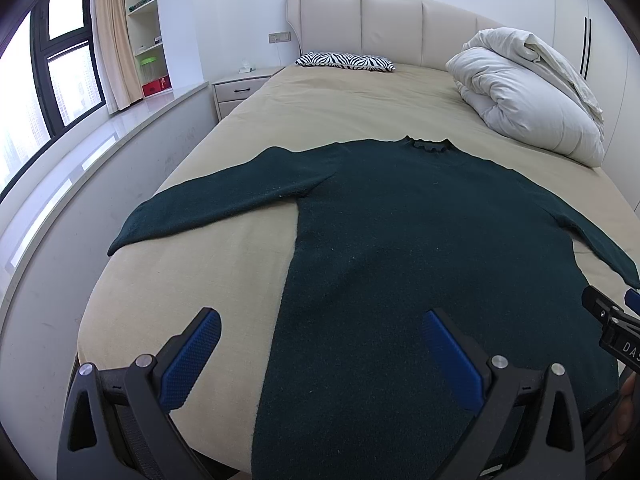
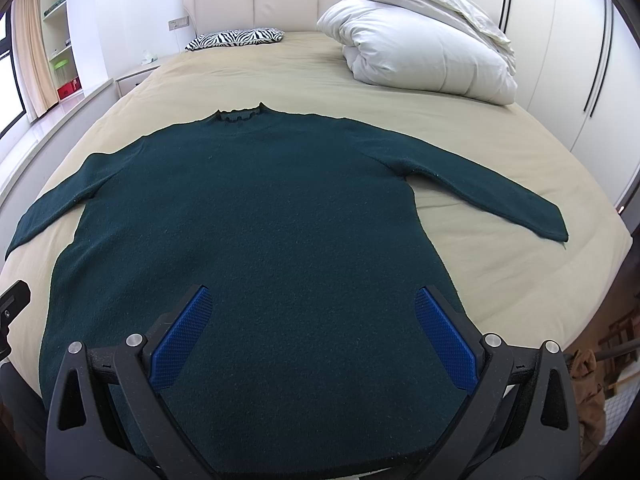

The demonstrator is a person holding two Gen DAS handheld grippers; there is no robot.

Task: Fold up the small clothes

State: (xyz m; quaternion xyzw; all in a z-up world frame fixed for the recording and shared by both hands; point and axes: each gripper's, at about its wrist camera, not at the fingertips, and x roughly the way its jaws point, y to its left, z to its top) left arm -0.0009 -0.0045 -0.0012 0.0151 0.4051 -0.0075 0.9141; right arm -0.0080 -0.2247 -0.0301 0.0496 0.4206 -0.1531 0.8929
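A dark green knit sweater [image 1: 400, 240] [image 2: 248, 208] lies flat on the bed, frilled collar toward the headboard, both sleeves spread outward. My left gripper [image 1: 322, 320] hovers open over the sweater's left hem edge, one blue pad above the sheet, the other above the knit. Over the lower right part of the sweater, my right gripper [image 2: 314, 300] is open with nothing between its pads. The right gripper's tip [image 1: 612, 320] also shows at the right edge of the left wrist view. The hem nearest me is hidden under the grippers.
The bed [image 1: 240, 272] has a beige sheet. A rolled white duvet [image 2: 420, 48] and a zebra-print pillow [image 2: 236, 38] lie near the padded headboard. A white ledge [image 1: 100, 140], nightstand and window run along the left; wardrobe doors [image 2: 580, 60] stand on the right.
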